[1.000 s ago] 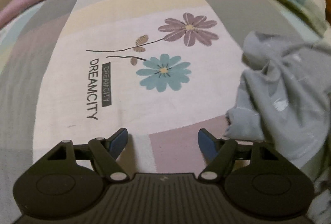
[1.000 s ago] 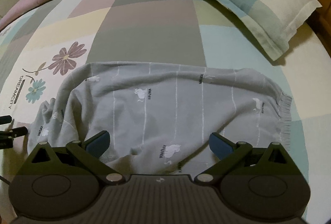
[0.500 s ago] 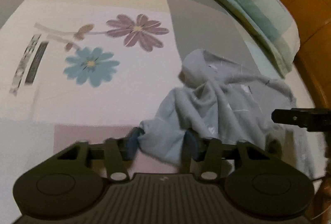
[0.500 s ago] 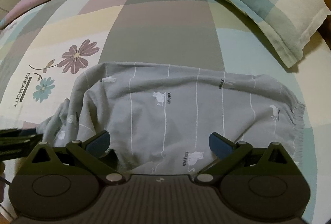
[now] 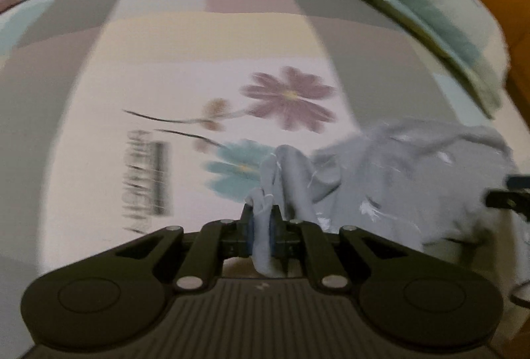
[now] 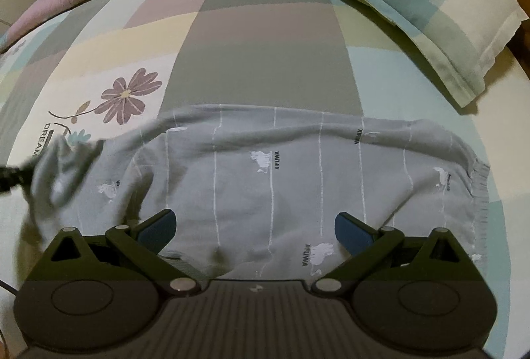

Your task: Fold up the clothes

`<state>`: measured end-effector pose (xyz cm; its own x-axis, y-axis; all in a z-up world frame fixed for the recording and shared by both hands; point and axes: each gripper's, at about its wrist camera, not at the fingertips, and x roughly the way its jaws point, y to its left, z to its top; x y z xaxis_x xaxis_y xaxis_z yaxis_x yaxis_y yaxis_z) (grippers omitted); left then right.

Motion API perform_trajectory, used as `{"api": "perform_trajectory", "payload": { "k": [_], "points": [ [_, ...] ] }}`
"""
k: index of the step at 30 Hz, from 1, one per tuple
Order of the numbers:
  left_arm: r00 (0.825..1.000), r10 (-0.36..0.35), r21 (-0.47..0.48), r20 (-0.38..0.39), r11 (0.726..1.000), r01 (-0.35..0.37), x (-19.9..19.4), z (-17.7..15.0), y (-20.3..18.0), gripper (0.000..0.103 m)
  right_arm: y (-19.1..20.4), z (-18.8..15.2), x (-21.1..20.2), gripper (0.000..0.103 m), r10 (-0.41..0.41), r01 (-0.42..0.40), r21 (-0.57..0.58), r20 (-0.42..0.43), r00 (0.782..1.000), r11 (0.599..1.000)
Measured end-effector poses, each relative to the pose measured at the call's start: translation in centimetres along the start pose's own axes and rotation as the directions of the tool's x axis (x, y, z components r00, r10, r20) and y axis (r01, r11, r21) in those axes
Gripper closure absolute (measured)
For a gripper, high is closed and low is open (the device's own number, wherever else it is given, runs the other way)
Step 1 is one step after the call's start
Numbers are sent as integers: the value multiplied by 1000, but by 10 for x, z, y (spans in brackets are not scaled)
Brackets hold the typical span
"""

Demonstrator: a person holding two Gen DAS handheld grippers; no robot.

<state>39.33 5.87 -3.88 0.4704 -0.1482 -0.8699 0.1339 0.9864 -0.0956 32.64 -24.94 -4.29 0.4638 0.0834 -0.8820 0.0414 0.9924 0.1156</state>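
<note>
Left claw: the left claw (image 5: pixel 261 234) is closed on a bunched end of the grey garment (image 6: pixel 298 180).
Right claw: the right claw (image 6: pixel 255 228) is wide, holding nothing, above the cloth.
Garment: spread across the middle of the bed (image 6: pixel 265 44), wrinkled at its left end.
Advice: pull the pinched end outward, low and slowly, so the wrinkles flatten.
Surface: soft patchwork sheet; a pillow (image 6: pixel 430 1) at the far right corner.

Each gripper (image 5: pixel 261 234) (image 6: pixel 253 228) has a ribbed black body, silver pivot screws and blue finger pads (image 6: pixel 351 233).
</note>
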Motion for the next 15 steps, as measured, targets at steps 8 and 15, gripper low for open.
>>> {"api": "perform_trajectory", "payload": {
  "k": [8,15],
  "points": [
    [995,89,-35,-48,995,-91,9,35,52,96,8,5,-3,0,8,-8,-2,13,1000,1000],
    [993,89,-61,-76,994,-93,22,41,59,82,8,1,-3,0,9,-9,4,7,1000,1000]
  ]
}}
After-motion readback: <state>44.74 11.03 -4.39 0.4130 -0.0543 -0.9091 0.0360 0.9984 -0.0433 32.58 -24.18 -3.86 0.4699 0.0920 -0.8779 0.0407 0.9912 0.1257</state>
